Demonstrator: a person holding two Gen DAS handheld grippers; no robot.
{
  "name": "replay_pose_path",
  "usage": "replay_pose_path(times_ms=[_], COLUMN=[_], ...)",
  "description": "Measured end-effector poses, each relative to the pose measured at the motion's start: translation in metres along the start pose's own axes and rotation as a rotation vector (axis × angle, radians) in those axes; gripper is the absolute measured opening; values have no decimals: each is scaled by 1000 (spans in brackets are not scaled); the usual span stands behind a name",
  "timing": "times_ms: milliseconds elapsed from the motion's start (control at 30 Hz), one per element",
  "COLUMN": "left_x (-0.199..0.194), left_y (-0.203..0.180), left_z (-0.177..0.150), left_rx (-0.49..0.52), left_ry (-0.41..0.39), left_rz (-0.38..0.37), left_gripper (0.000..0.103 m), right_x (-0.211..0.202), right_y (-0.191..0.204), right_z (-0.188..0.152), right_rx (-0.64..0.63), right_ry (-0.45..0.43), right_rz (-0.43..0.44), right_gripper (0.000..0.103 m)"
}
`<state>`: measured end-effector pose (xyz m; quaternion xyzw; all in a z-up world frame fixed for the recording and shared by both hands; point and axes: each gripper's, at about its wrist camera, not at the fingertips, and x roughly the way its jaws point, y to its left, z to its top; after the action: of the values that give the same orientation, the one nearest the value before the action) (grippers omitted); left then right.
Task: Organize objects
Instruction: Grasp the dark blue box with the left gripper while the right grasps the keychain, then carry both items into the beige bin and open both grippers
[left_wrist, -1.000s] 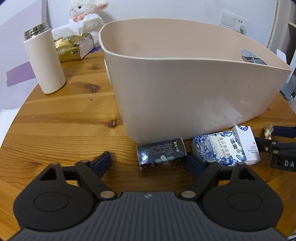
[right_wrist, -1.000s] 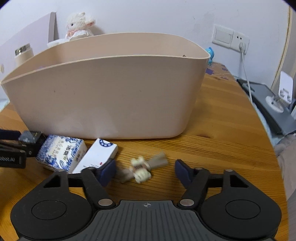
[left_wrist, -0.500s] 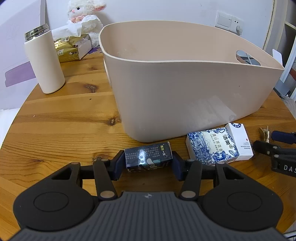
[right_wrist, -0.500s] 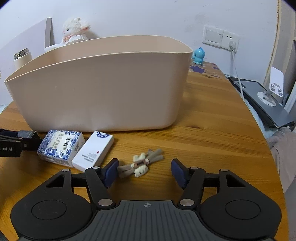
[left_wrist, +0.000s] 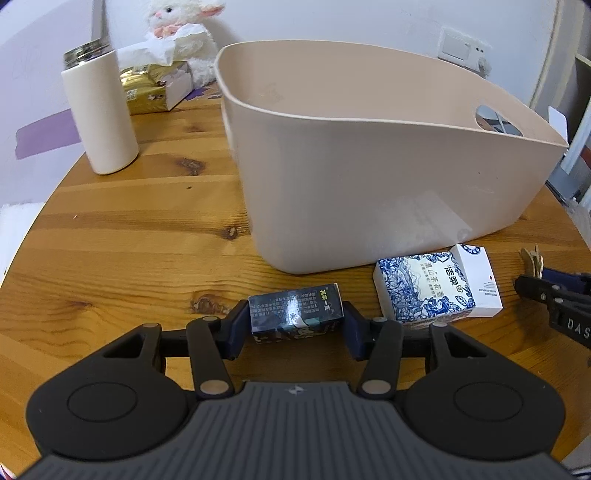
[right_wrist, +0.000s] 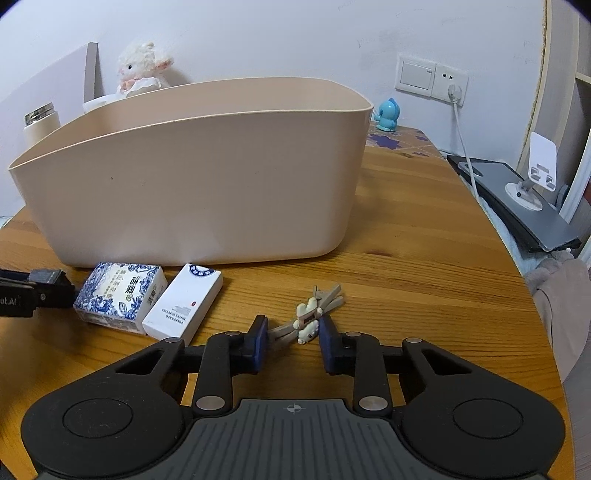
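Left tool (left_wrist: 295, 325) squeezing the dark box (left_wrist: 294, 312) on the wooden surface (left_wrist: 129, 236) before the big bin (left_wrist: 369, 177), right tool (right_wrist: 291, 343) pinching the little clips (right_wrist: 308, 319).

You can read "DAS" on the black right claw (left_wrist: 569, 321) beside the blue-and-white patterned carton (left_wrist: 421, 288), and "ot.AI" on the black left claw (right_wrist: 22, 297); the cartons' print is too small.

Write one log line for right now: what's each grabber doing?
left gripper: shut on dark box | right gripper: closing around clips, grip unclear | bin: looks empty | two boxes: on table
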<state>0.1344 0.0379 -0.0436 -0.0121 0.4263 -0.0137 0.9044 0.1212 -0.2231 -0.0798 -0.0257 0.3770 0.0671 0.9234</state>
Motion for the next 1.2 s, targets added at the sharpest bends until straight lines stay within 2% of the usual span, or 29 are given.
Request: replay_pose_path(times_ms=[300, 533, 767, 967, 1100, 1200], left_x=[-27, -71, -101, -95, -76, -55], left_y=[-3, -8, -12, -23, -36, -46], left_z=[1, 12, 37, 68, 88, 98], left_rx=[8, 24, 32, 28, 54, 76], left_ry=[-60, -167, -277, -333, -327, -294], left_rz=[-14, -35, -32, -2, -2, -4], left_gripper=[54, 54, 54, 54, 54, 54], right_x=[-28, -68, -84, -77, -63, -50], right_y=[-6, -9, -6, 1, 8, 13], right_z=[5, 29, 60, 91, 103, 109], right_rx=[17, 7, -27, -53, -64, -67], right_ry=[-65, -190, -292, -344, -343, -326], right_rz=[1, 6, 22, 32, 35, 38], right_gripper=[27, 27, 27, 27, 27, 27])
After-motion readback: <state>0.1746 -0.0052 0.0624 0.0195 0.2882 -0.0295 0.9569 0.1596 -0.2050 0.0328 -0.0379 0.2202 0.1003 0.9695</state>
